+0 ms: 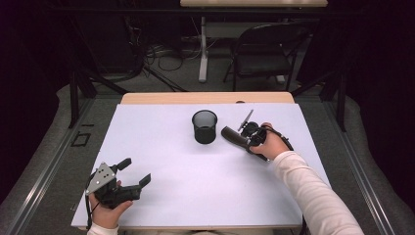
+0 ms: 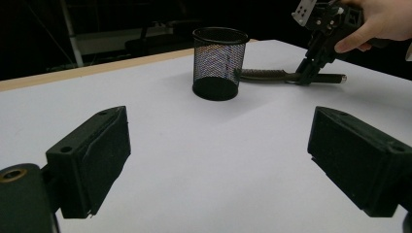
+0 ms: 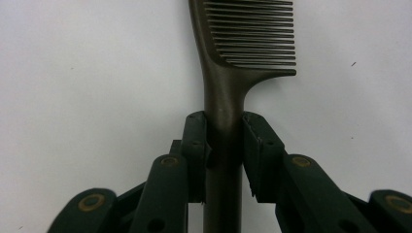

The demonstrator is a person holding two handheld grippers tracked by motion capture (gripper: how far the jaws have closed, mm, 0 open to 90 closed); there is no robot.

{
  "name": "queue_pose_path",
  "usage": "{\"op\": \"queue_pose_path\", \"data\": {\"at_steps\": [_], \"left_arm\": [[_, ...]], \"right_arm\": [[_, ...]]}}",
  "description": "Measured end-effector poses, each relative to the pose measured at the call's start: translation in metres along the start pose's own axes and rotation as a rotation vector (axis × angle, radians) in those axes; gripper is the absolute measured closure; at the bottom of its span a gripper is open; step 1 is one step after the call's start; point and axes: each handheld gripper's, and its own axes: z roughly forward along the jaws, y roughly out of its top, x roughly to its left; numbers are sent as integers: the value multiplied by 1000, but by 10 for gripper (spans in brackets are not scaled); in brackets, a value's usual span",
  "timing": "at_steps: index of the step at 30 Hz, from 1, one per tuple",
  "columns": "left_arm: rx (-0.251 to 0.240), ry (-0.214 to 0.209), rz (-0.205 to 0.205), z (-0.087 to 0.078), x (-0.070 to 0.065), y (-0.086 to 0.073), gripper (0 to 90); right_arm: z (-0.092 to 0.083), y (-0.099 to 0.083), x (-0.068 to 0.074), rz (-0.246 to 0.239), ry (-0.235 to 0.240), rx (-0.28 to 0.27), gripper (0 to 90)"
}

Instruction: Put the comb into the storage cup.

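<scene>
The right gripper (image 3: 223, 145) grasps the comb (image 3: 228, 73) by its handle, flat on the table (image 1: 161, 147). The left gripper (image 2: 218, 160) is released, apart from the mesh cup (image 2: 219, 63).

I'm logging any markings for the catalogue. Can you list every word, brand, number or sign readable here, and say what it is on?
None: no readable text in any view.
Comb, clamped at its handle by the right claw: no brand or lettering visible.
Mesh cup: plain black mesh, no label.
White table cover: blank.
Left claw, open, and its grey plate: holes and screws, no writing.
</scene>
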Motion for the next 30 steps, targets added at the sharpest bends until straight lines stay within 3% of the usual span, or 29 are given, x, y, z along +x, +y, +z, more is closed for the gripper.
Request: {"op": "queue_pose_path", "data": {"at_steps": [9, 17, 22, 25, 30], "left_arm": [[0, 0, 0, 0, 0, 0, 82], [0, 0, 0, 0, 0, 0, 82], [0, 1, 0, 0, 0, 0, 82], [0, 1, 0, 0, 0, 0, 82], [0, 1, 0, 0, 0, 0, 82]], "right_arm": [[-6, 0, -1, -2, -8, -30, 728], [-11, -1, 1, 29, -21, -52, 728], [-15, -1, 0, 24, -30, -74, 728], [-18, -2, 1, 49, -34, -88, 729], [-21, -2, -1, 38, -38, -103, 729]]}}
